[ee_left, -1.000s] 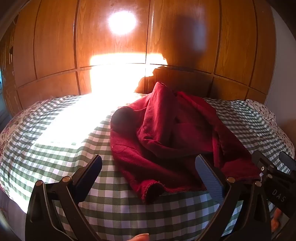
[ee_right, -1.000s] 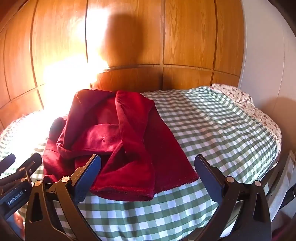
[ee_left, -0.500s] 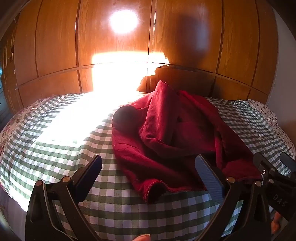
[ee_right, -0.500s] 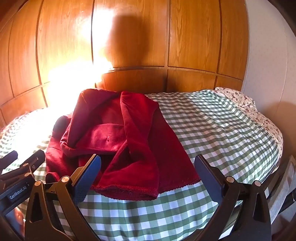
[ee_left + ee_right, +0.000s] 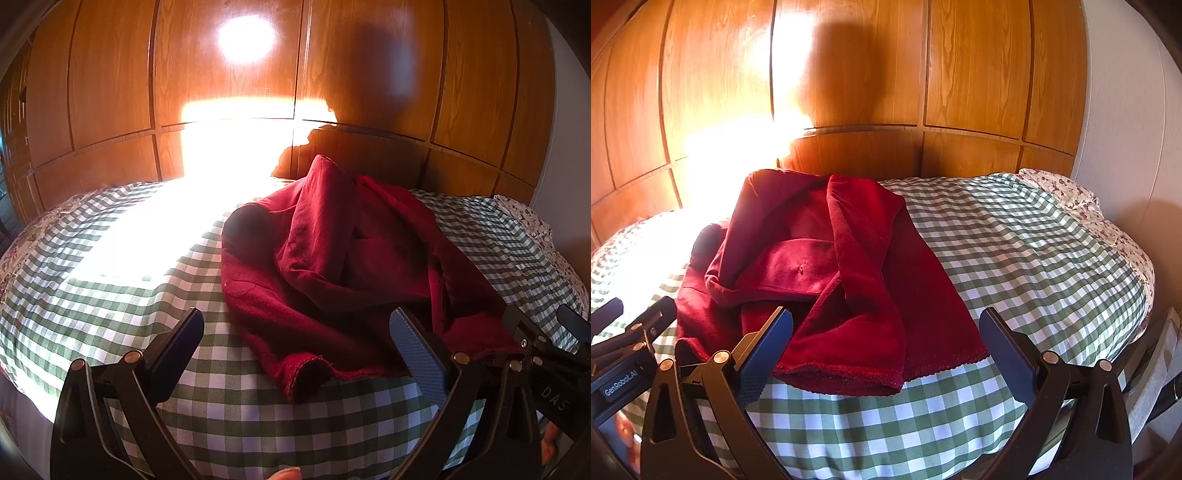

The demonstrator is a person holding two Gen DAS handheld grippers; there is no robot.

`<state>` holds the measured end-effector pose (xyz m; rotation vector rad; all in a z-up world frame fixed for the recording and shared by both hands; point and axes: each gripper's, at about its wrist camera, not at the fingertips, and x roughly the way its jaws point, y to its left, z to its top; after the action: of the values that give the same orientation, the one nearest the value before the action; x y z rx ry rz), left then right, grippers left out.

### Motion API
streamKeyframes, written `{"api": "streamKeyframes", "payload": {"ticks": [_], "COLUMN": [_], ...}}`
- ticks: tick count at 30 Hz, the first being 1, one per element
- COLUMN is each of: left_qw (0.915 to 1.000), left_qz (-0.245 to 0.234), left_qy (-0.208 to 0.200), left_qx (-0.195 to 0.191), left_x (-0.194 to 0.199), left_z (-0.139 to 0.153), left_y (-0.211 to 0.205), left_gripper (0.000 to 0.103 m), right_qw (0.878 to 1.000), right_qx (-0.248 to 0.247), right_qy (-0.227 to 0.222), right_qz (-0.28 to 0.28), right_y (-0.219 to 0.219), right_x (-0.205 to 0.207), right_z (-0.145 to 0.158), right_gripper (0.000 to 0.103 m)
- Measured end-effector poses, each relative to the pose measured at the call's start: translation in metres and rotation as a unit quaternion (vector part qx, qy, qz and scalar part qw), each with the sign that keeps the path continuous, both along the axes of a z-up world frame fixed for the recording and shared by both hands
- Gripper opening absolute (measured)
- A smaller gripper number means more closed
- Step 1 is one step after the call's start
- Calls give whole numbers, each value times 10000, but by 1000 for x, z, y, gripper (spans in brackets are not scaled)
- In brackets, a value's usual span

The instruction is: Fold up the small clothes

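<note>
While the red garment (image 5: pixel 354 266) lies crumpled on the green checked bedspread (image 5: pixel 110 280), both claws hover at its near edge with jaws spread wide and empty. The left gripper (image 5: pixel 295 350) faces a rolled cuff just ahead, between its fingers, the heap trailing off to its right. The right gripper (image 5: pixel 886 350) looks straight onto the hemmed edge, the cloth's length running away toward the wooden wardrobe (image 5: pixel 849 74). By my judgement, neither is clearly nearer.

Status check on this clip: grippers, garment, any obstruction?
Left gripper open, empty. Right gripper open, empty, near hem. Red garment crumpled, unfolded on checked bedspread. Nothing in the way.
</note>
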<state>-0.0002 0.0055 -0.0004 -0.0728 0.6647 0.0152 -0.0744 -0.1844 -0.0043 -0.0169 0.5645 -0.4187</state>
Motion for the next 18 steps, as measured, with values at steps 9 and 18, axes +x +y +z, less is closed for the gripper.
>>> {"api": "streamKeyframes", "payload": {"ticks": [9, 18], "left_qw": [10000, 10000], "left_qz": [6, 6], "left_qy": [15, 2], "left_qx": [-40, -58], "left_x": [-1, -2], "left_z": [-1, -1], "left_y": [2, 3], "left_gripper": [100, 100], "right_qw": [10000, 10000], "right_qx": [-15, -35], "right_qy": [-2, -10], "right_qz": [-2, 15], "right_y": [1, 1], "right_x": [1, 1], "right_z": [0, 0], "right_gripper": [100, 100]}}
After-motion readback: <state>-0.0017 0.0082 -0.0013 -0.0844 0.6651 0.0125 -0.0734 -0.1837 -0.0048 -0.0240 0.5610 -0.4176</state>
